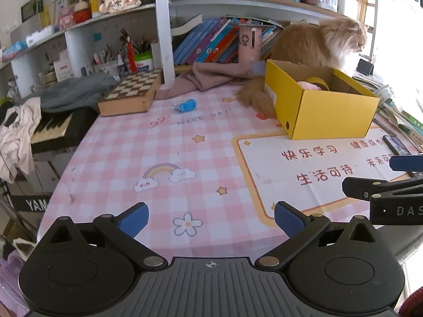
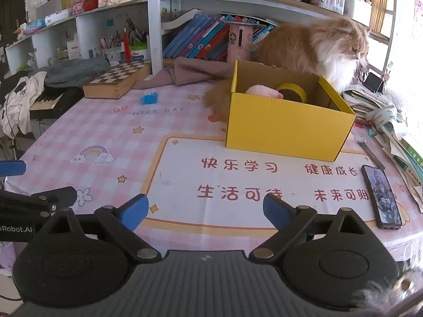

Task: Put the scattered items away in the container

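Note:
A yellow cardboard box [image 1: 330, 113] [image 2: 285, 129] stands open on the pink checked tablecloth. Inside lie a pink soft item [image 2: 264, 91] and a yellow tape roll [image 2: 292, 91]. A small blue item [image 1: 187, 105] [image 2: 149, 98] lies on the cloth near the chessboard box, far from both grippers. My left gripper [image 1: 211, 219] is open and empty above the near edge of the table. My right gripper [image 2: 205, 211] is open and empty, low over the printed mat. The right gripper's fingers [image 1: 380, 187] show at the right edge of the left wrist view.
A fluffy orange cat [image 2: 317, 47] stands behind the box, its tail [image 1: 253, 97] beside the box's left wall. A phone [image 2: 380, 198] lies at the right. A chessboard box [image 1: 132, 92], pink cloth [image 1: 211, 76], keyboard [image 1: 50, 129], bookshelves and stacked papers [image 2: 391, 121] ring the table.

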The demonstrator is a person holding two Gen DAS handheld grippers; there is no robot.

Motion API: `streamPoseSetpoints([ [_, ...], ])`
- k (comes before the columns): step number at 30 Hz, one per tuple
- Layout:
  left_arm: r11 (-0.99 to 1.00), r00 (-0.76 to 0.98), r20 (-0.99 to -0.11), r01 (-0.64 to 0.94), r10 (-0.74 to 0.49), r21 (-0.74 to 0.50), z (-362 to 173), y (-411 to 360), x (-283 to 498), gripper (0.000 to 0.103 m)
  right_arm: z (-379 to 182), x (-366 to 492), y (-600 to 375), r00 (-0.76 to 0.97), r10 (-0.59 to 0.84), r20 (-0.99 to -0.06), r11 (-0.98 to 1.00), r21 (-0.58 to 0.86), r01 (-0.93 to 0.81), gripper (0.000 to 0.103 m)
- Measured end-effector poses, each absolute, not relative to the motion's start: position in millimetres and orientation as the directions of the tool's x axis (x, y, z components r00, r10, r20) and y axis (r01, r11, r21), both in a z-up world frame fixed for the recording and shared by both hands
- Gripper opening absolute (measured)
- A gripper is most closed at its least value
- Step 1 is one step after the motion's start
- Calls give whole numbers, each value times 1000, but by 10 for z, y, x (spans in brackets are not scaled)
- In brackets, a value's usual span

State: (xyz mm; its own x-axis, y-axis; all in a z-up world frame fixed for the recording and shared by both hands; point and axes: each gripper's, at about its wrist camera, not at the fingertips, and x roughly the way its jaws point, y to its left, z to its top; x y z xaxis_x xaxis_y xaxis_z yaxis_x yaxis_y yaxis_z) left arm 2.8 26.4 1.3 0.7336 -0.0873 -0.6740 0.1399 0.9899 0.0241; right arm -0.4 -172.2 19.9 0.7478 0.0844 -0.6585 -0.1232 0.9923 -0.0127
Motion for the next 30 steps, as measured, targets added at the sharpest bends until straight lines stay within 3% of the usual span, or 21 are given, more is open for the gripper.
streamPoseSetpoints([
  [30, 987, 697, -709, 160, -112, 1, -66, 229, 0, 103, 149, -33, -1721, 723, 83, -685, 991, -18, -131, 98],
])
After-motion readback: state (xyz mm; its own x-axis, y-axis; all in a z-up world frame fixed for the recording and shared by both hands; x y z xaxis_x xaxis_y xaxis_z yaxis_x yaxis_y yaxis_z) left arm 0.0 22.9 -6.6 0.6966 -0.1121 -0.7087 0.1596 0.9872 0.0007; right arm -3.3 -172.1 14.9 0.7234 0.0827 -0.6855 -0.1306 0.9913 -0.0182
